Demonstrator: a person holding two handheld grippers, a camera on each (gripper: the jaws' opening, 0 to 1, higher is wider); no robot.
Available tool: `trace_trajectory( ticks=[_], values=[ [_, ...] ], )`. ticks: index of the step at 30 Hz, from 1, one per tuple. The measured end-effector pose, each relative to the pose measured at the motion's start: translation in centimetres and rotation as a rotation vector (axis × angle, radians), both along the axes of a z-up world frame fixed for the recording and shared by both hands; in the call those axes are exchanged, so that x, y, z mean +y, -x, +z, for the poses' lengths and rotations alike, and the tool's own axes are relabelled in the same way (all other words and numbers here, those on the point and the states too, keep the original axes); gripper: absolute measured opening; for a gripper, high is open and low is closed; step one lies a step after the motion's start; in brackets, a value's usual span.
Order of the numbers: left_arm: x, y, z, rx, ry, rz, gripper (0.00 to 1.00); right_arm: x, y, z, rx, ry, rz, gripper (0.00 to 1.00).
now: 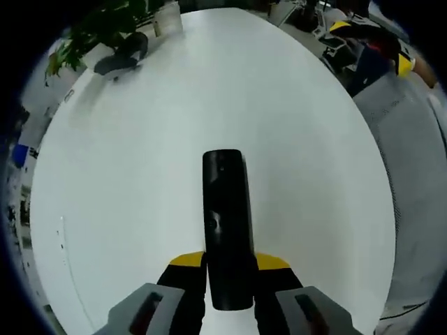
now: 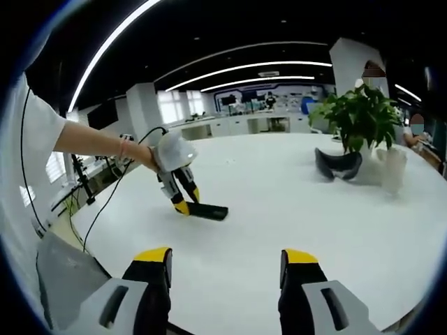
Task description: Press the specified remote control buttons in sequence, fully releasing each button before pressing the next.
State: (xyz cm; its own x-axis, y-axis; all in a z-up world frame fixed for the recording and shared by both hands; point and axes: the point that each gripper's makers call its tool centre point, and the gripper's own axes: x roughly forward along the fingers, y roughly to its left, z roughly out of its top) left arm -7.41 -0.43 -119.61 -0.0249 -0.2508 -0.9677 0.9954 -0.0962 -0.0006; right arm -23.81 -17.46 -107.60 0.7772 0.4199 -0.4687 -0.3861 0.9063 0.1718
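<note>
**Remote clamped in left tongs, right tongs held apart over the table**

Yellow-tipped jaws of the left tongs (image 1: 229,269) rise from the bottom centre of the left gripper view, closed against the sides of the black remote control (image 1: 225,227) near its lower end. That remote runs straight up the middle of the frame, its far end free over the white table (image 1: 126,195). Open tabletop spreads to left, right and above it. At the upper left, near the far rim, stand a potted plant (image 1: 94,31) and a dark headset (image 1: 126,54). The table's curved edge sweeps down the right side, with grey floor beyond.

From the right gripper view, the right tongs (image 2: 227,262) stand at the bottom with jaws wide apart, nothing between them. At centre left a person's arm reaches in from the left edge, its hand (image 2: 143,155) gripping the left tongs, which slant down to the remote lying flat on the table. Bare table lies between the two tongs. The plant and headset sit at the upper right, well apart from the remote.
</note>
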Motion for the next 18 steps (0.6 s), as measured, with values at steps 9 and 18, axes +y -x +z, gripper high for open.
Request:
trace_trajectory(
  ticks=[9,18],
  values=[
    [0.4,2.1,0.0,0.001,0.009,0.016,0.23,0.1,0.4,-0.1,0.000,-0.004,0.006,0.60],
    [1.1,4.4,-0.1,0.002,0.018,0.022,0.23,0.6,0.7,-0.1,-0.004,-0.003,0.021,0.59]
  ],
)
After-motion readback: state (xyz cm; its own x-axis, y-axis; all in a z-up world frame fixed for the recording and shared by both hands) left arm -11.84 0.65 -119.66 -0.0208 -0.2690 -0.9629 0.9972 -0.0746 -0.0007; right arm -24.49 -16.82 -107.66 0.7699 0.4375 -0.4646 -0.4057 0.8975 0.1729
